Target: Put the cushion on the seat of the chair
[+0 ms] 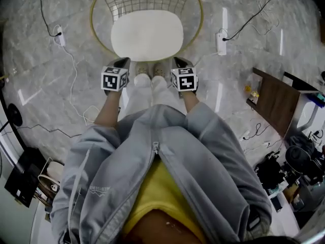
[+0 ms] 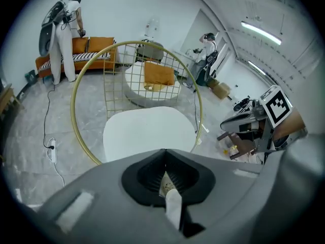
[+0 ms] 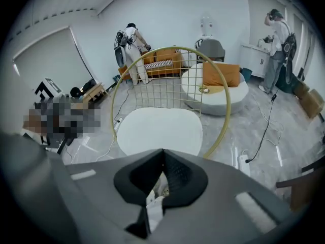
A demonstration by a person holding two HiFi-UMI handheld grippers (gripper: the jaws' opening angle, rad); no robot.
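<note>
**Cushion on the seat, both tools shut and empty**

The white rounded cushion (image 1: 147,34) lies flat on the seat of the gold wire chair (image 1: 196,14), inside its round gold rim, with the wire-grid back rising behind it. I stand right in front of the chair, my pale shoes (image 1: 150,69) just short of the seat's front edge.

My left tool (image 1: 121,63) hangs beside my left leg and my right tool (image 1: 182,63) beside my right leg. Both point towards the chair, clear of the cushion. In the left gripper view the left tool's jaws are pressed together with nothing between them, and only my white trouser leg shows below them. The right gripper view shows the same for the right tool.

On the grey marble floor (image 1: 61,100), a white power strip (image 1: 60,36) lies to the left of the chair and a second white power strip (image 1: 221,43) to its right, each trailing a black cable. A dark brown wooden board (image 1: 277,101) stands well off to my right among cluttered gear.

Beyond the chair sit a round white seat (image 3: 223,93) carrying an orange pillow (image 3: 221,75) and an orange sofa (image 2: 94,47). A person (image 2: 63,34) bends by the sofa and another person (image 3: 277,39) stands at the far wall.
</note>
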